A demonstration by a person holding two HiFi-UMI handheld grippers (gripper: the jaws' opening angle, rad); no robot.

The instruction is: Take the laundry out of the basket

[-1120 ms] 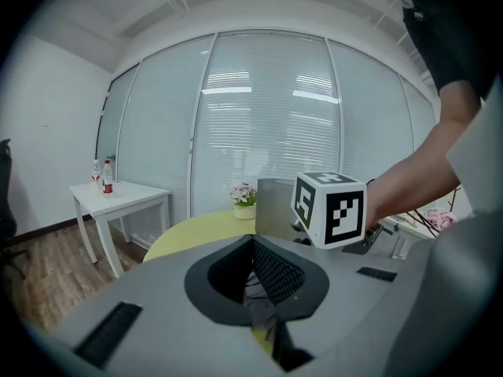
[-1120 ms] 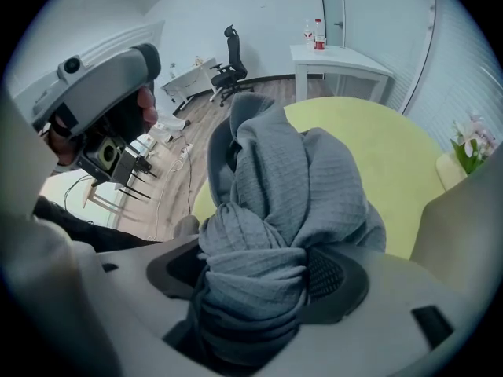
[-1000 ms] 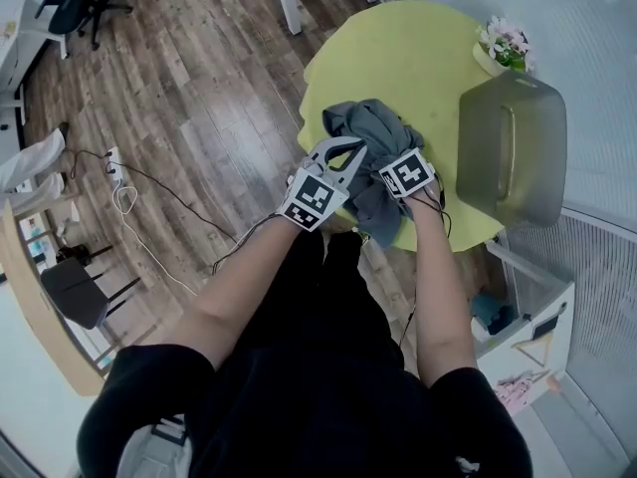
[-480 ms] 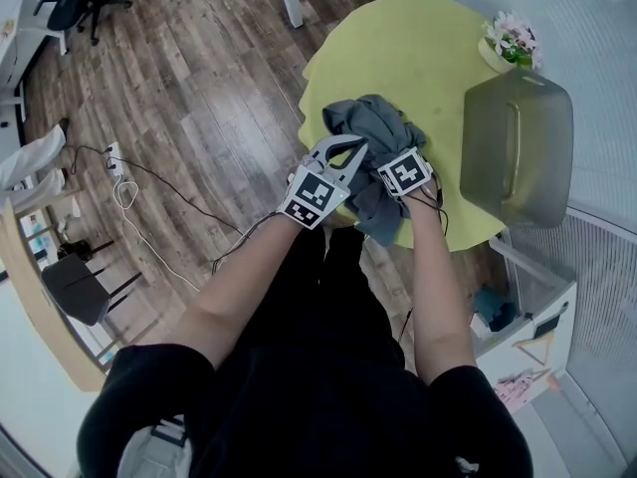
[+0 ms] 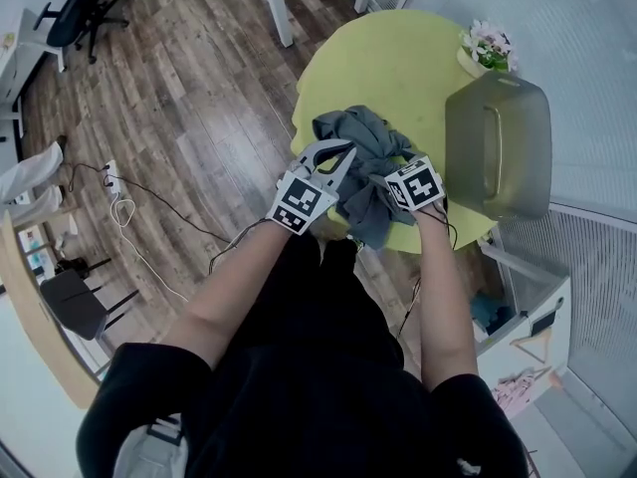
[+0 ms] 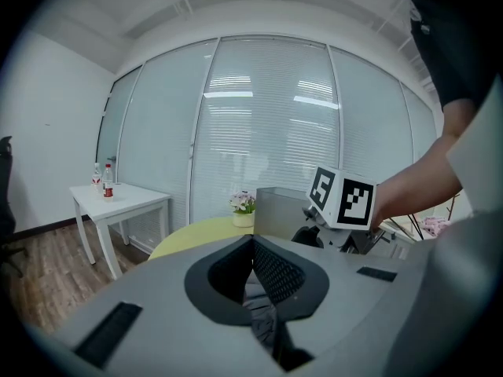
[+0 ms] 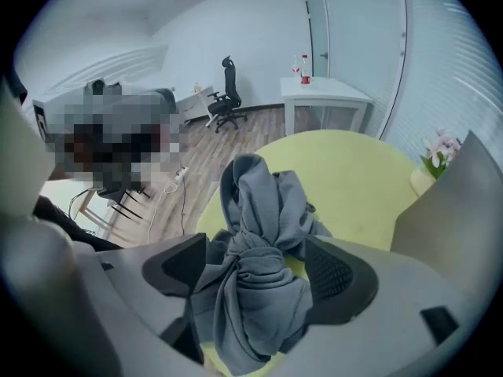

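The laundry (image 5: 363, 157) is a grey garment twisted into a knotty bundle. It lies out of the basket (image 5: 498, 147), heaped on the near edge of your round yellow bench (image 5: 398, 58), and one fold droops over the rim towards you.

Your left gripper (image 6: 253, 242) comes in at the bundle's left side. Its fingers (image 6: 275, 273) are closed tip to tip, and dark grey cloth is caught in the gap just behind the tips, so you are pinching the laundry there.

Your right gripper (image 7: 255, 254) points steeply down over the bundle's right side. Its fingers (image 7: 338, 277) stand wide and have just been opening. The thick knot of cloth sits between them and brushes the left one, but neither pad presses on it, so that side has no grip.

In the head view, the two marker cubes sit side by side over the near part of the heap.

The basket is grey and translucent. It stands on the bench's right side, near the laundry but not touching it, and you cannot tell what is inside.

A small pot of flowers (image 5: 483, 46) sits at the far right edge of the bench, just beside the basket.

Around the bench is a wooden floor (image 5: 179, 88). In the left gripper view, a white table (image 6: 118, 199) with two small bottles stands by the blinds.
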